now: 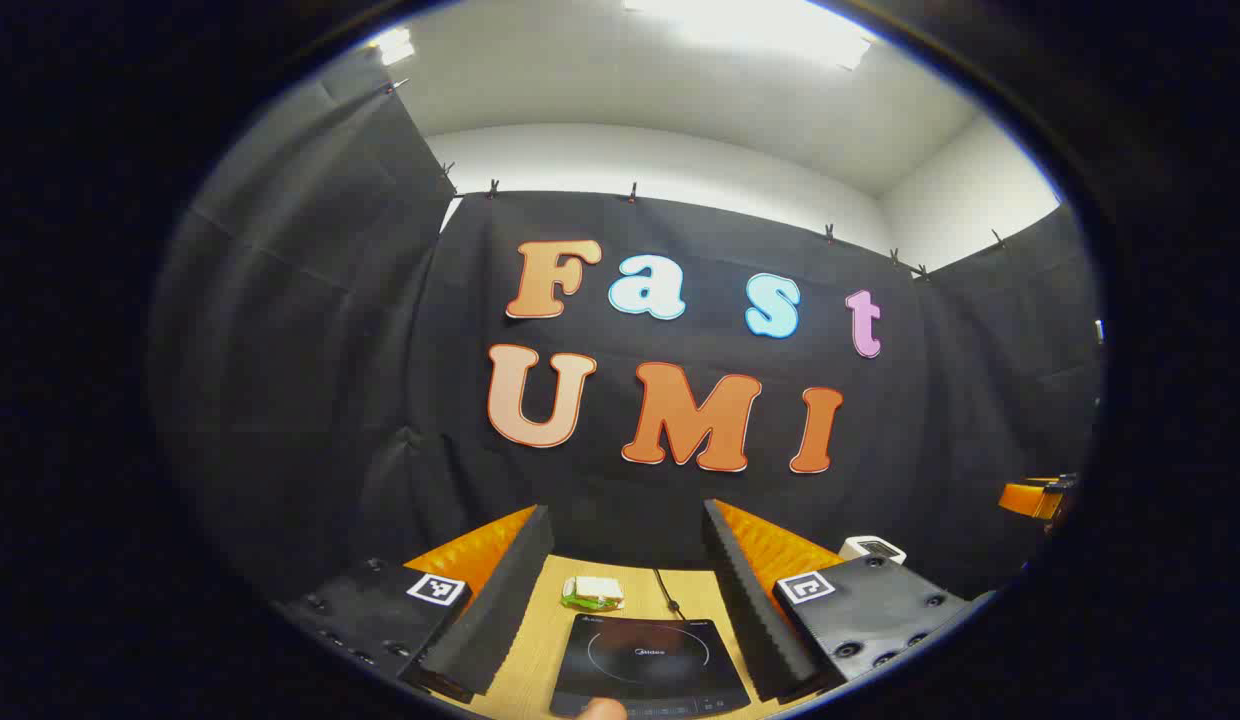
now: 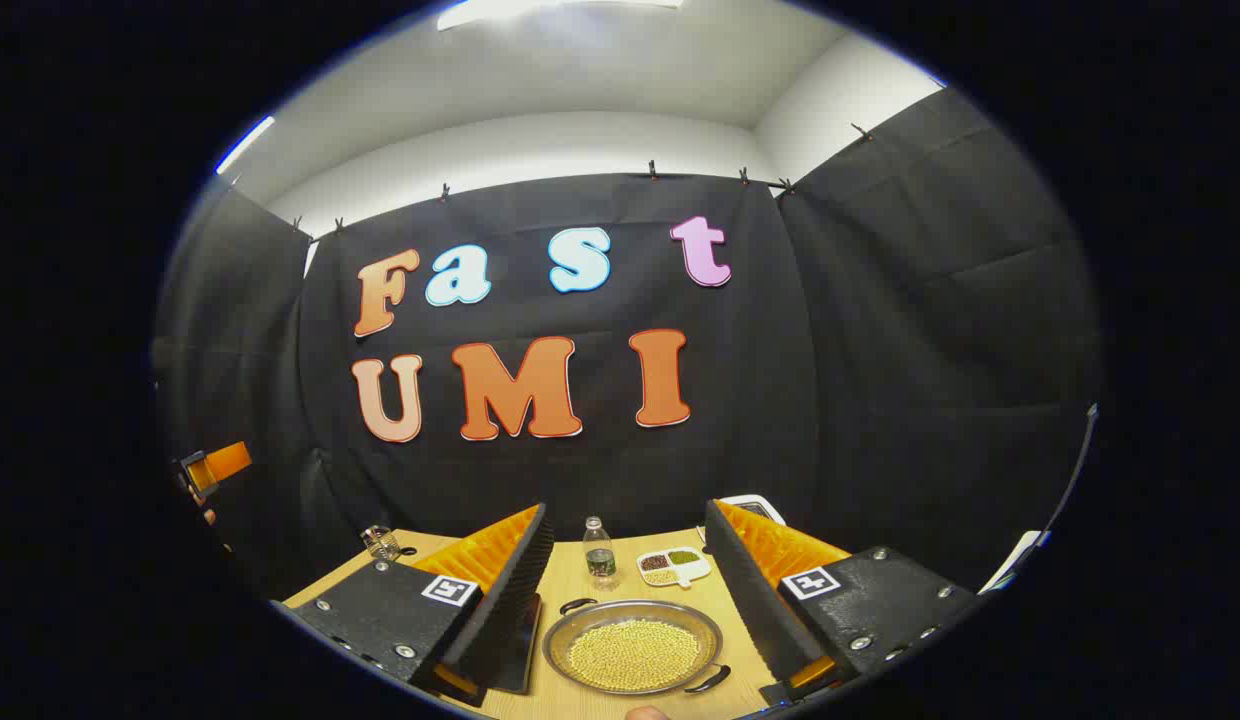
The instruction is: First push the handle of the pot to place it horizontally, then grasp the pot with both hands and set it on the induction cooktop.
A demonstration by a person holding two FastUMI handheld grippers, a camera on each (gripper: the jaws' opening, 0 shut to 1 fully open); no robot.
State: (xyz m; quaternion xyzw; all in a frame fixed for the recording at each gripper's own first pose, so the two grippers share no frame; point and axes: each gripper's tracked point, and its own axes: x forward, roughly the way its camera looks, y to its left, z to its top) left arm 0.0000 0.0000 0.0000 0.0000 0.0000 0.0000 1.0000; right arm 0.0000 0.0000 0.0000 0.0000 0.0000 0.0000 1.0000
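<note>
Right gripper: jaws wide apart, holding nothing, above the pot of yellow grains on the table.
Handles: nudge the near one level (gently; grains may spill).
Left gripper: gaping, empty, over the induction cooktop.

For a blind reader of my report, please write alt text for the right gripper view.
A round metal pot filled with yellow beans sits on the wooden table, between the open fingers of the right claw. Behind it stand a small clear bottle and a white divided dish.
</note>
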